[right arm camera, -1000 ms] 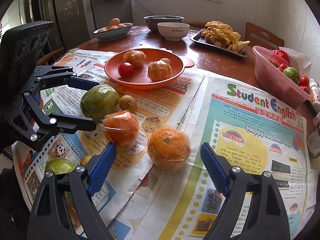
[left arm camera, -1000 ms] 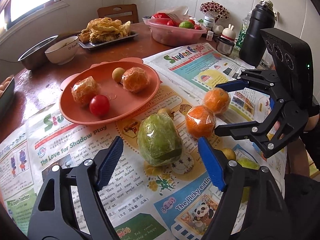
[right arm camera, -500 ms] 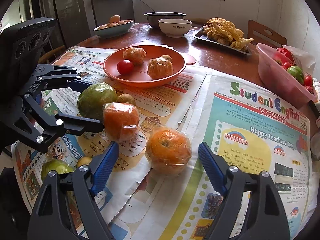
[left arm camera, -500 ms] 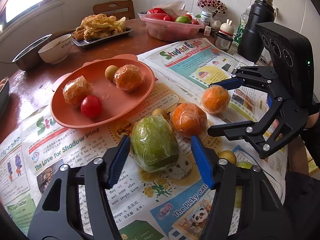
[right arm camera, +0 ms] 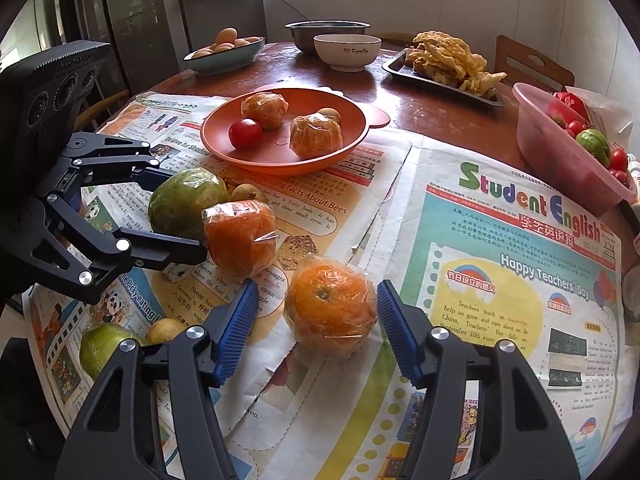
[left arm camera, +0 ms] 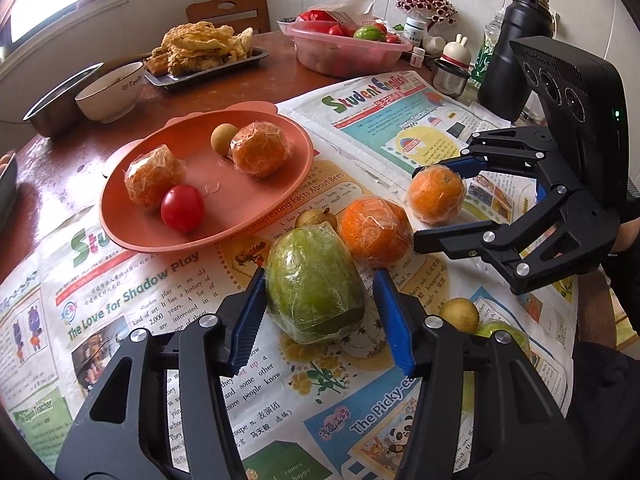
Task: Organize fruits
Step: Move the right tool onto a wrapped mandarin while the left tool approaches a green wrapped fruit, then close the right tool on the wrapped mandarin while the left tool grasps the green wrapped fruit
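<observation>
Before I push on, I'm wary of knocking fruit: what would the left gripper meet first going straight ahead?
The wrapped green fruit between the closing left gripper jaws; beyond it probably the wrapped orange.

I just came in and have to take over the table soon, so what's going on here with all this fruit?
A person is sorting wrapped fruit with two tools. The left hand-held gripper is closing around the green fruit on the newspaper; a gap shows beside one pad. The right hand-held gripper is closing around an orange, not yet pressing it. Neither is lifted. The orange plate already holds two wrapped oranges, a tomato and a small brown fruit.
</observation>
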`<state>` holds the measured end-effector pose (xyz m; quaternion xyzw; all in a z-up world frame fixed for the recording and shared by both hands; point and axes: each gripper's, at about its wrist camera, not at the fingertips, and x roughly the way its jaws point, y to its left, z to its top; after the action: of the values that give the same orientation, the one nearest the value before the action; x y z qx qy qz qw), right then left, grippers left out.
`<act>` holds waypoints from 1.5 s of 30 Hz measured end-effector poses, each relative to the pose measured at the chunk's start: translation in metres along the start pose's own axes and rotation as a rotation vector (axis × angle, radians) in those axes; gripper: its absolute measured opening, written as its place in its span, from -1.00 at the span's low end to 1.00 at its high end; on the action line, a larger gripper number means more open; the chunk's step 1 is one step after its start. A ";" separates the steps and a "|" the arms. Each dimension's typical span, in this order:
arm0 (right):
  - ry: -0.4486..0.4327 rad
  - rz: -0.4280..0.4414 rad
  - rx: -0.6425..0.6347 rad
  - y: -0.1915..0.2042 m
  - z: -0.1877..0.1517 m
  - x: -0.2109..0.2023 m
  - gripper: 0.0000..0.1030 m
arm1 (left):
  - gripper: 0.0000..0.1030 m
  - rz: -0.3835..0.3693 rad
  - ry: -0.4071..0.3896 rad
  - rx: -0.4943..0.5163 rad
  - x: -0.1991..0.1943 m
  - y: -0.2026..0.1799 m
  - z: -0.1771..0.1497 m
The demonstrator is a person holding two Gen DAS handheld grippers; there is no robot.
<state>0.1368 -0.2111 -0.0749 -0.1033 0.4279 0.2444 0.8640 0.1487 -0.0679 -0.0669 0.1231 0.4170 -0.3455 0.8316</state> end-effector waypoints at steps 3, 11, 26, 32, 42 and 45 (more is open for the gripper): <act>0.000 -0.001 0.002 -0.001 0.000 0.000 0.11 | -0.11 0.000 0.001 0.001 0.000 0.000 0.000; 0.004 -0.016 0.015 -0.006 0.001 -0.002 -0.18 | -0.21 0.004 0.003 -0.003 0.000 0.001 0.000; -0.014 -0.025 0.013 -0.004 -0.001 -0.005 -0.24 | -0.31 0.013 0.007 0.008 -0.003 -0.002 -0.003; -0.022 -0.027 0.016 -0.003 -0.001 -0.008 -0.25 | -0.32 0.017 0.004 0.007 -0.005 -0.003 -0.003; -0.033 -0.027 0.021 -0.004 -0.002 -0.010 -0.26 | -0.33 0.030 -0.007 0.001 -0.010 -0.002 -0.003; -0.040 -0.025 0.028 -0.005 -0.002 -0.012 -0.26 | -0.33 0.031 -0.009 0.005 -0.011 -0.003 -0.003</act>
<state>0.1321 -0.2201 -0.0668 -0.0919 0.4124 0.2295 0.8768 0.1405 -0.0636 -0.0603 0.1300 0.4103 -0.3343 0.8385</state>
